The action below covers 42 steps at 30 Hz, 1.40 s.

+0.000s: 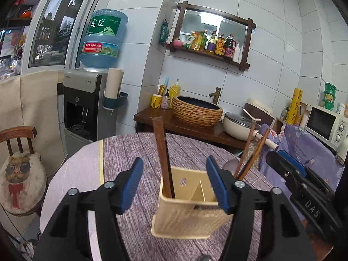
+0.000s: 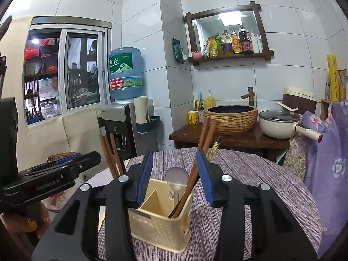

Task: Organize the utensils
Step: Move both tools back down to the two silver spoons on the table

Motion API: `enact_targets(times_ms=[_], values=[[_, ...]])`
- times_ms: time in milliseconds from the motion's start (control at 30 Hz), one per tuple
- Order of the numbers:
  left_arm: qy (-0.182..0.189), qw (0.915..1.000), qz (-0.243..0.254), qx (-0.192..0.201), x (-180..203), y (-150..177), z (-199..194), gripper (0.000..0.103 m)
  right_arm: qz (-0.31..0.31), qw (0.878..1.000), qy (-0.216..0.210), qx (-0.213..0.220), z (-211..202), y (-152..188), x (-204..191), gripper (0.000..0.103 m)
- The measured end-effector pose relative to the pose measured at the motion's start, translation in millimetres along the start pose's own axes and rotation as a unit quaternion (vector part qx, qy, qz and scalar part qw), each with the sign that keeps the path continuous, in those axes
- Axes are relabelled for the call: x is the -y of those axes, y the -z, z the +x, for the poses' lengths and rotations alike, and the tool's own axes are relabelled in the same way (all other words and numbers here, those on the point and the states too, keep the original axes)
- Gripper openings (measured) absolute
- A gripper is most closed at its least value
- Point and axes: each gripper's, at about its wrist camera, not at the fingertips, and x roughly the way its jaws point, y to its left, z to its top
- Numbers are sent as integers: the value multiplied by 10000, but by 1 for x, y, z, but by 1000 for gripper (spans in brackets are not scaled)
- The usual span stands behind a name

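White-tiled kitchen walls and a water dispenser (image 1: 87, 100) frame the round worktop (image 1: 134, 152) with its purple striped cloth, where a cream utensil holder (image 1: 187, 204) stands low in the centre of both wrist views. I have the left gripper (image 1: 174, 182) released, its blue fingers (image 1: 131, 182) spread on either side of the dark wooden chopsticks (image 1: 162, 152) standing in the holder's left compartment, with nothing pinched. The right gripper (image 2: 176, 178) is likewise released, its fingers (image 2: 144, 178) flanking a second pair of chopsticks (image 2: 195, 165) and a spoon (image 2: 176, 177) leaning in the holder's other compartment. Both sets appear settled in the holder. To finish this step well, I judge I should draw both grippers straight up and back, keeping the fingers wide so they snag no stick or tip the light holder.
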Motion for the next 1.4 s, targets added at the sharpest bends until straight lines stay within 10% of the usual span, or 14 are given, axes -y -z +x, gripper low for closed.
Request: enact_targets(times_ms=[267, 733, 1400], values=[[-182, 9984, -196, -491, -21, 40, -18, 77, 137, 9973, -58, -724, -22, 36, 5, 68], [-305, 9844, -187, -1720, -31, 124, -18, 78, 289, 9765, 356, -2107, -16, 131, 23, 73], [-128, 9684, 532, -2435, 28, 164, 21, 65, 507, 9694, 466, -2357, -28, 151, 36, 75]])
